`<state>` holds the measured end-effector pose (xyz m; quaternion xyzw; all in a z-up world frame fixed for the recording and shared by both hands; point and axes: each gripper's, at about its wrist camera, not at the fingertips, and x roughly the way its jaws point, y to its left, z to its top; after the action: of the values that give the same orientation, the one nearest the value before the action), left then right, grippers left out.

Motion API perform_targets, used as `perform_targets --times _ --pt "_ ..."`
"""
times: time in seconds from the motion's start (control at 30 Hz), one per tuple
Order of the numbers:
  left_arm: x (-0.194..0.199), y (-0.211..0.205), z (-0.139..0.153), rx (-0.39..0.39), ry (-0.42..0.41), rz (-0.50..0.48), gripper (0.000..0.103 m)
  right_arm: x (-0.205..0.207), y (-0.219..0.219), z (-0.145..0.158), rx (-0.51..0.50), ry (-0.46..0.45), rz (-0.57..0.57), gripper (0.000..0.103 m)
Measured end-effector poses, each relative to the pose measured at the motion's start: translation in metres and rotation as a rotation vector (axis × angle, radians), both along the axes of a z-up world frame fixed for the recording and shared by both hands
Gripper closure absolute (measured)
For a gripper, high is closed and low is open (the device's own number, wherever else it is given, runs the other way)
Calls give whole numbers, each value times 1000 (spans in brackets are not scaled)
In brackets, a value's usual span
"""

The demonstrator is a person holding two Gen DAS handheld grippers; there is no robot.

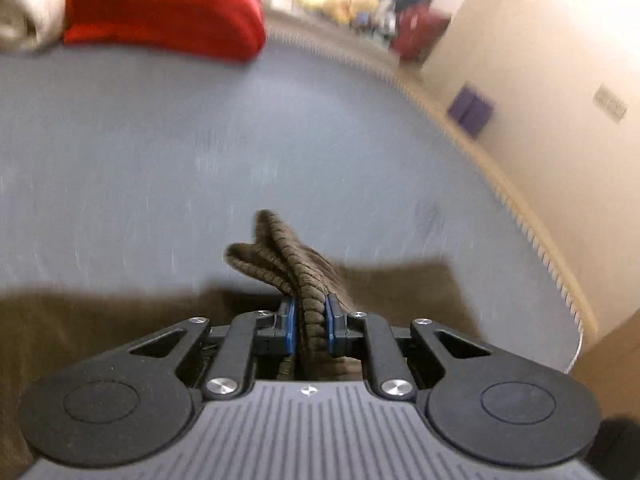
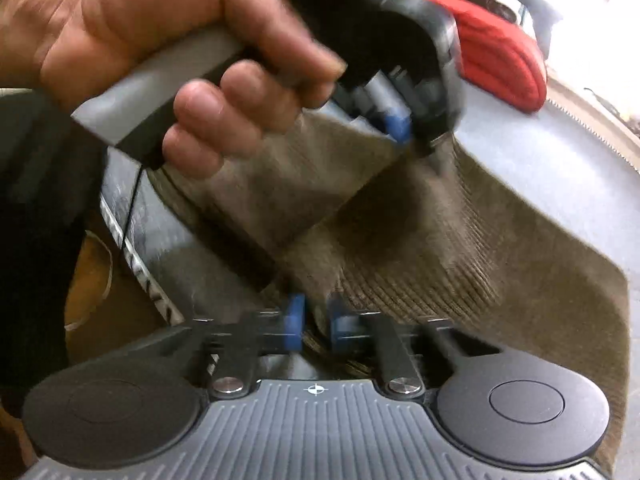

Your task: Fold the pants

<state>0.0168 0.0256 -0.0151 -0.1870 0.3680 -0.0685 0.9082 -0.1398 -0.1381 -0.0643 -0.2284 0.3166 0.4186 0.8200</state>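
Note:
The brown corduroy pants (image 2: 420, 240) lie partly spread on the grey table (image 1: 200, 140). In the left wrist view my left gripper (image 1: 311, 322) is shut on a bunched edge of the pants (image 1: 280, 256) and holds it above the table. In the right wrist view my right gripper (image 2: 316, 324) is shut on another edge of the pants near the table's near edge. The left gripper (image 2: 404, 128) with the hand on it shows there too, lifting the cloth so it drapes between both grippers.
A red folded garment (image 1: 160, 12) and a beige one (image 1: 28, 4) lie at the table's far side; the red one also shows in the right wrist view (image 2: 500, 64). A cream wall (image 1: 540, 60) stands beyond the table's right edge.

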Motion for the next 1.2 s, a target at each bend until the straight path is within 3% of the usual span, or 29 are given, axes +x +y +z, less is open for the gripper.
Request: perform_targets --times 0.07,0.1,0.2,0.23,0.27,0.3,0.37,0.4,0.43,0.47,0.53,0.63,0.7,0.77,0.83,1.0,1.07,1.13,1.2 --pt "10 14 8 -3 0 71 86 0 -3 13 38 -8 17 102" --pt "17 19 3 15 44 96 81 1 -4 15 41 8 22 102" --pt "39 22 -31 106 333 107 78 8 -4 7 -39 42 -18 101" --pt "36 21 -34 152 352 129 78 12 -5 6 -55 53 -48 100" --pt "28 22 -31 171 313 150 66 19 -9 8 -54 67 -95 99" --pt "19 24 -28 163 270 166 44 27 -18 13 -27 83 -157 99" --pt "-1 32 -28 82 230 200 30 45 -44 26 64 122 -293 87" --pt "-8 36 -32 33 232 210 30 53 -57 31 104 135 -368 79" --pt "-16 41 -39 -26 247 220 30 61 -74 35 145 146 -469 62" --pt "-22 44 -46 -72 262 227 30 67 -88 36 174 160 -552 53" --pt "-38 49 -64 -159 301 230 31 82 -124 35 241 230 -755 53" --pt "-55 43 -88 -194 335 218 41 92 -168 30 335 301 -1031 53" --pt "-58 36 -97 -192 325 191 67 95 -194 25 375 318 -1198 53" --pt "-58 29 -96 -140 300 177 76 96 -212 19 406 352 -1290 53" --pt "-62 27 -90 -157 261 165 84 97 -224 8 439 416 -1339 53" --pt "-88 28 -61 -305 199 203 88 94 -228 -16 490 555 -1372 47" --pt "-95 26 -63 -291 219 202 88 94 -229 -19 497 567 -1376 39" --pt "-94 21 -83 -258 318 181 88 95 -228 -22 504 583 -1386 35" --pt "-91 9 -90 -122 391 143 81 97 -228 -28 522 606 -1393 35"
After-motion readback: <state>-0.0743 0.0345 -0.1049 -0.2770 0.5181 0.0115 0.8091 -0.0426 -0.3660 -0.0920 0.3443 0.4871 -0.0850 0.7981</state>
